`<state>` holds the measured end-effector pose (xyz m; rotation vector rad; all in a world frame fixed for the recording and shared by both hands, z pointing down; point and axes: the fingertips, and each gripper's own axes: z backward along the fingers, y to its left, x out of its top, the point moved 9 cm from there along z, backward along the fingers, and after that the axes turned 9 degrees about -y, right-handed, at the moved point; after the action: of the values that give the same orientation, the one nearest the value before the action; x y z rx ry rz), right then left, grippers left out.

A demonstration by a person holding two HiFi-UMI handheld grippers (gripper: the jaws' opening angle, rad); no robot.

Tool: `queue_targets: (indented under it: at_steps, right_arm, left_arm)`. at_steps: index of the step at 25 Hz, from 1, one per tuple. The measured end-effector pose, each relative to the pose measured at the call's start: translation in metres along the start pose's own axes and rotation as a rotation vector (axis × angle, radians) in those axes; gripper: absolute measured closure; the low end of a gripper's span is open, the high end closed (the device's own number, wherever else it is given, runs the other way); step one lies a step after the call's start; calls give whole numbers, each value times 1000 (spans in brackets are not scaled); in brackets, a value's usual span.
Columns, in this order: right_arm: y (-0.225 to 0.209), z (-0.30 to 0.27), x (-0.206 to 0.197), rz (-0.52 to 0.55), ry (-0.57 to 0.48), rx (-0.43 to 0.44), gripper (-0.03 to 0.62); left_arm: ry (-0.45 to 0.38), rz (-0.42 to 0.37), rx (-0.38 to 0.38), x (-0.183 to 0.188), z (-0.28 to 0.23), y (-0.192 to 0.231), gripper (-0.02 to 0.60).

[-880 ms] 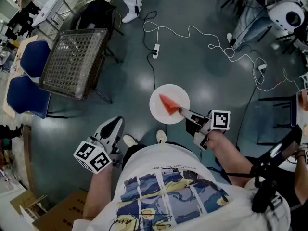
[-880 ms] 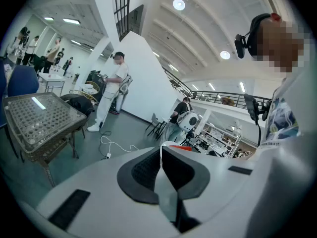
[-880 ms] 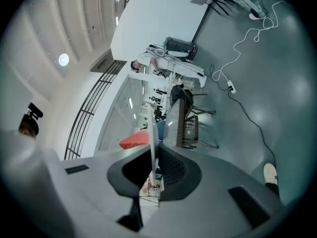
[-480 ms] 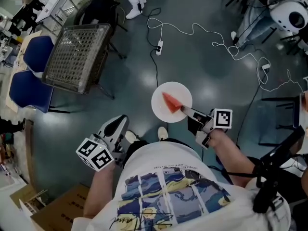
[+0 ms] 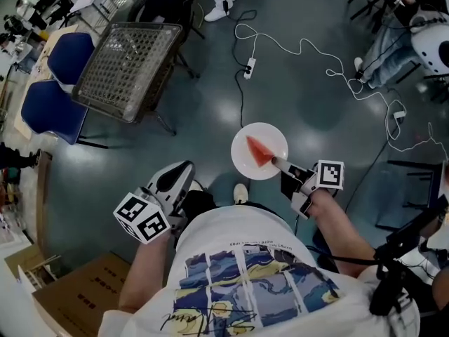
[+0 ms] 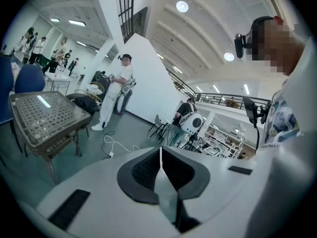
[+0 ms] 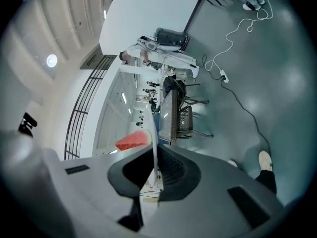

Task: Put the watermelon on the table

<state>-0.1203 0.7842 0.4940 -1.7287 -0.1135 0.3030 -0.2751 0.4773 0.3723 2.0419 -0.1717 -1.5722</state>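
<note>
Watermelon (image 5: 258,151), a red wedge, lay loose on a white plate (image 5: 245,164). The plate was carried in the air above the floor (image 5: 316,111), well apart from the table (image 5: 126,69) with the grid-patterned top. The right gripper (image 5: 278,164) had its jaws almost together, pinching the plate's near rim and nothing else. Its own view showed the rim edge-on between the pads, with the wedge further out on the plate. The left gripper (image 5: 175,181) hung beside the person's body, its jaws pressed together on nothing.

The main risk, as I judged it, lay in that single hold. With all the plate's weight hanging beyond one thin pinch, the plate could pivot or creep out of the pads. Any tilt would have let the unsecured wedge slide off the far edge onto the floor, and a brisk step or swing of the arm would have made that likelier. A white cable (image 5: 309,48) snaked across the floor and could have caught a foot if the route strayed that way. Blue chairs (image 5: 52,83) stood just beside the table, so that side offered less room.
</note>
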Motion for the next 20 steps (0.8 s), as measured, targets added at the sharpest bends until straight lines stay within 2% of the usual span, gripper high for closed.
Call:
queue_targets:
  at_steps: [3, 6, 11, 17, 20]
  right_arm:
    - [-6, -10, 3, 7, 34, -1, 571]
    - [-7, -37, 8, -6, 64, 3, 571]
    - [9, -116, 20, -19, 87, -23, 571]
    - [36, -222, 42, 1, 131, -31, 571]
    - [46, -280, 51, 18, 159, -36, 571]
  left_arm:
    - [-10, -24, 29, -6, 8, 0, 563]
    - [-20, -12, 52, -5, 11, 17, 564]
    - [-41, 1, 52, 33, 11, 78, 563]
    - [-42, -116, 57, 88, 4, 146, 563]
    - [-45, -130, 66, 116, 6, 181, 563]
